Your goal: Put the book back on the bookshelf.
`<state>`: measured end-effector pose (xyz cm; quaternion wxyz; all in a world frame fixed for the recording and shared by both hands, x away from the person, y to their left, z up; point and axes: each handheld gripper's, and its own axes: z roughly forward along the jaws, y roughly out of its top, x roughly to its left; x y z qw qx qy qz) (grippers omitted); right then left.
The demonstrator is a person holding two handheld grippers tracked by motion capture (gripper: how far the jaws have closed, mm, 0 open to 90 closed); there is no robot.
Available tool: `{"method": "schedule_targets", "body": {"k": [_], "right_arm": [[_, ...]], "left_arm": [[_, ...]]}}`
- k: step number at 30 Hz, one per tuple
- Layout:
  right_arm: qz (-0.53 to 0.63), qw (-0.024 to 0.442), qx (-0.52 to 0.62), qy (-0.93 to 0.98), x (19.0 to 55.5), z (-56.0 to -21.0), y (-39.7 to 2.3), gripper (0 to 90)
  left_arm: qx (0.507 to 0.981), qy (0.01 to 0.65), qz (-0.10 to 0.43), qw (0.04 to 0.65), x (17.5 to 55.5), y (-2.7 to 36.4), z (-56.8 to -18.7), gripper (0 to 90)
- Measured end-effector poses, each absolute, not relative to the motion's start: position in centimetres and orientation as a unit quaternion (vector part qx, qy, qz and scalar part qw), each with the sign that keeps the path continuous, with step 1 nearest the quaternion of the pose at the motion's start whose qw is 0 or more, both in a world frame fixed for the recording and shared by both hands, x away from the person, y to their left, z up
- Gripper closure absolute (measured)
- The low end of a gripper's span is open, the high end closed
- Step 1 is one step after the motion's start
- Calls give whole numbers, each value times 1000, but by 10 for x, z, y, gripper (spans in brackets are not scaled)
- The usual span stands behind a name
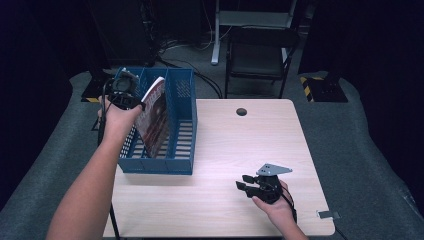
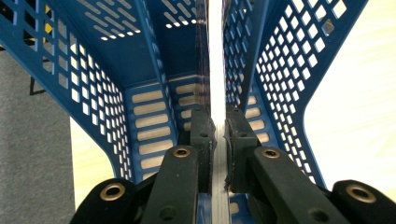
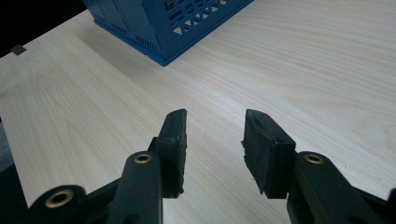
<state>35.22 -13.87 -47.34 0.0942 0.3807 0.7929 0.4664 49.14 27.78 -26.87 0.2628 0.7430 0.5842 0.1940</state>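
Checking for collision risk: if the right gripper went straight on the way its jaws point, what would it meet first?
Probably the blue perforated plastic file rack; the right gripper, jaws open and empty, points across bare light wooden table toward its corner.

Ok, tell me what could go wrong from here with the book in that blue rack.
1. The left gripper pinches only the book's top edge; it could slip from the pads.
2. The book leans tilted in the file rack, so it may flop against a divider if released.
3. The rack overhangs the table's left edge; a hard push could shift it, and the right gripper lies open, not steadying it.
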Motion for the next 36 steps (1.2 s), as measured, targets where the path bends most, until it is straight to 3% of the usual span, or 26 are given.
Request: {"method": "schedule_targets", "body": {"k": [36], "right_arm": [[472, 103, 387, 785, 352, -470, -146, 597]], "left_arm": [[706, 609, 220, 286, 515, 285, -266, 846]]}}
